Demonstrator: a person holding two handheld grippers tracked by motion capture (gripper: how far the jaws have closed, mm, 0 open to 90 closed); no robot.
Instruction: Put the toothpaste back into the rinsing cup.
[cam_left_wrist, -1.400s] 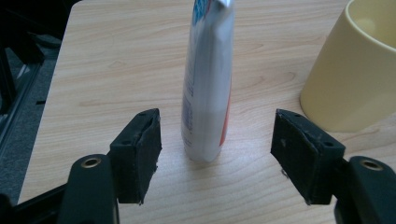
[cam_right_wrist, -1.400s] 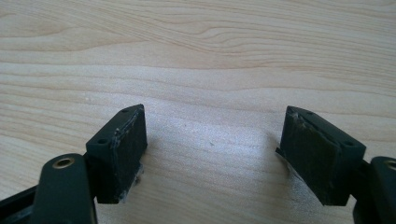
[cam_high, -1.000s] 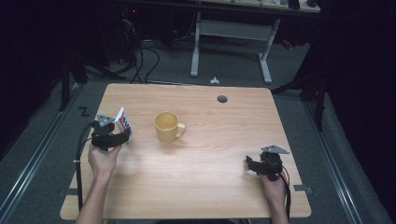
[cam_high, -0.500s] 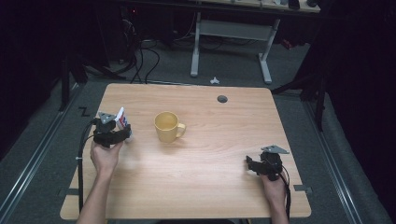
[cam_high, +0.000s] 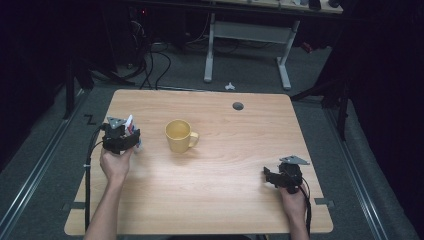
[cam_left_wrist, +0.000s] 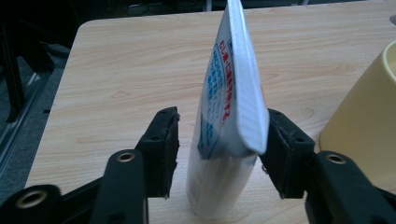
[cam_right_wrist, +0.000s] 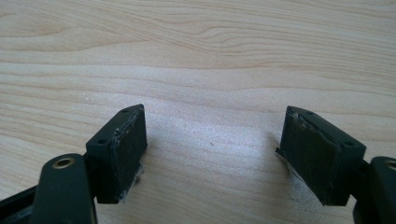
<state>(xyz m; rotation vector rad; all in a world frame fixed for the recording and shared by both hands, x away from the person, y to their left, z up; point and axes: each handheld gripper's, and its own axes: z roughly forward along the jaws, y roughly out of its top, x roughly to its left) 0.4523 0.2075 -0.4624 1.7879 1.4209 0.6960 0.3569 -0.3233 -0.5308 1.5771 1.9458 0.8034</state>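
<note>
Our left gripper (cam_left_wrist: 217, 154) has its black jaws parted around a white squeeze tube with blue and red print (cam_left_wrist: 229, 116): one pad touches the tube, the other stands just clear, so it is not yet clamped. The tube stands upright, crimped end up, near the left edge of the pale wooden table (cam_high: 235, 210), beside a yellow ceramic mug (cam_high: 179, 135). We judge it light, soft and slippery; its lower body is best pinched. Our right gripper (cam_right_wrist: 215, 158) rests wide open and empty near the right edge.
</note>
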